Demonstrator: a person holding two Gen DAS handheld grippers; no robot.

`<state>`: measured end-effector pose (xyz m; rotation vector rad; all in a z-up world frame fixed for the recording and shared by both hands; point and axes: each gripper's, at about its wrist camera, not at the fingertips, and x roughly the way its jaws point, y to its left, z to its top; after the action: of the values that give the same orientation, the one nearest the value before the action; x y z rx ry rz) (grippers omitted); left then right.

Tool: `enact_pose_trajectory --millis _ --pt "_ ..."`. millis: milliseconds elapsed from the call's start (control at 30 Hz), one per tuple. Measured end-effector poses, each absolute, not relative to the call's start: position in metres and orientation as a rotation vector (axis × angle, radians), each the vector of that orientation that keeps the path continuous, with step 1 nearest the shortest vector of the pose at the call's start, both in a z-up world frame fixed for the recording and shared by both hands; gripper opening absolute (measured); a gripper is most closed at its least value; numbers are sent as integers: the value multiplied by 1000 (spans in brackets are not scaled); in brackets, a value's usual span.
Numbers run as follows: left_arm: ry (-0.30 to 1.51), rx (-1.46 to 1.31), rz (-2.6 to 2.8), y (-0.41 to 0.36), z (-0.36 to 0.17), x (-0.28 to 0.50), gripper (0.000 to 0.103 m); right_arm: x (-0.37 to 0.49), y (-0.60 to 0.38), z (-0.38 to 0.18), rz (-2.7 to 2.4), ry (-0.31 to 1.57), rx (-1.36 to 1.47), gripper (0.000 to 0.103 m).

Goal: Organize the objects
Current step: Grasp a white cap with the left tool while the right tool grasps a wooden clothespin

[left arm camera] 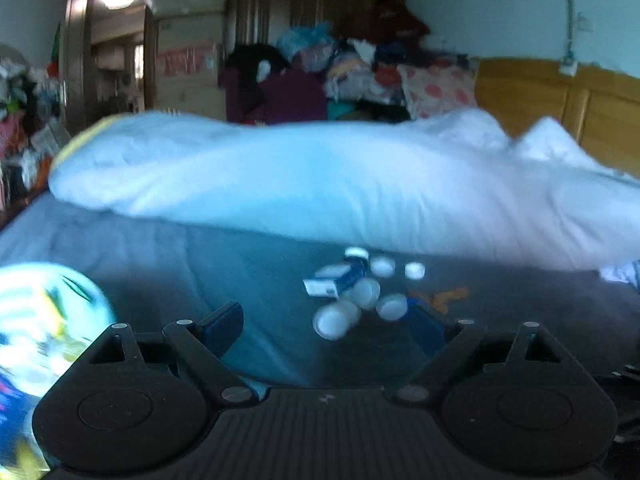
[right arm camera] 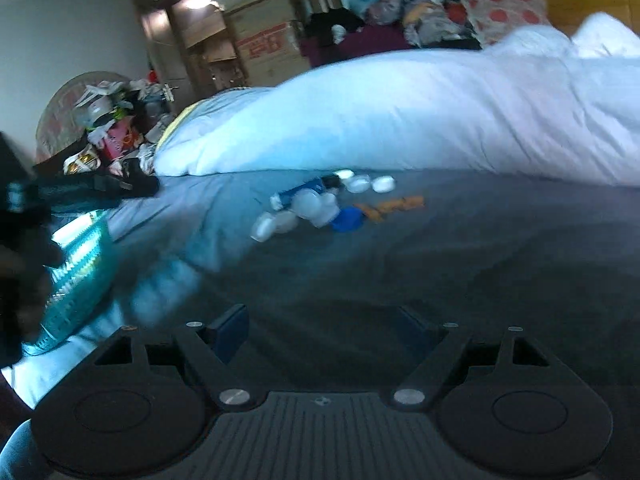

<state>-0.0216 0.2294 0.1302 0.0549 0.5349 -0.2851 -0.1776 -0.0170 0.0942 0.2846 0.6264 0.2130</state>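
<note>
A cluster of several small white bottles (left arm camera: 338, 318) and a blue-and-white box (left arm camera: 334, 282) lies on the grey bed sheet (left arm camera: 248, 280). My left gripper (left arm camera: 324, 328) is open just short of the cluster, its right finger beside the nearest bottles. In the right wrist view the same white bottles (right arm camera: 312, 206), a blue cap (right arm camera: 349, 219) and an orange patch (right arm camera: 394, 206) lie well ahead. My right gripper (right arm camera: 326, 328) is open over bare sheet, with nothing between its fingers.
A rumpled white duvet (left arm camera: 320, 176) runs across the bed behind the objects. A colourful bag (left arm camera: 36, 320) sits at the left; it appears as a teal bag (right arm camera: 78, 276) in the right wrist view. Piled clothes (left arm camera: 352, 64) and cardboard boxes (left arm camera: 188, 48) stand beyond.
</note>
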Motion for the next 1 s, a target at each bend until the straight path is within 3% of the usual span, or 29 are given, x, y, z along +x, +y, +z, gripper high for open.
enact_pose_trajectory --millis 467,533,567,600,667,1000 --pt "656 70 -250 194 6 109 87 -133 -21 55 177 684 383 81" --pt "688 73 -255 193 0 114 78 -128 -21 57 186 671 377 79" --pt "683 79 -263 193 1 113 70 -124 -20 59 188 664 362 79" --pt "682 84 -278 193 1 114 55 -116 -20 60 194 654 337 78" --pt "680 97 -298 191 2 114 41 -97 -22 65 208 628 277 76" --pt "675 -2 -311 216 36 65 41 54 -34 45 302 695 -265 67"
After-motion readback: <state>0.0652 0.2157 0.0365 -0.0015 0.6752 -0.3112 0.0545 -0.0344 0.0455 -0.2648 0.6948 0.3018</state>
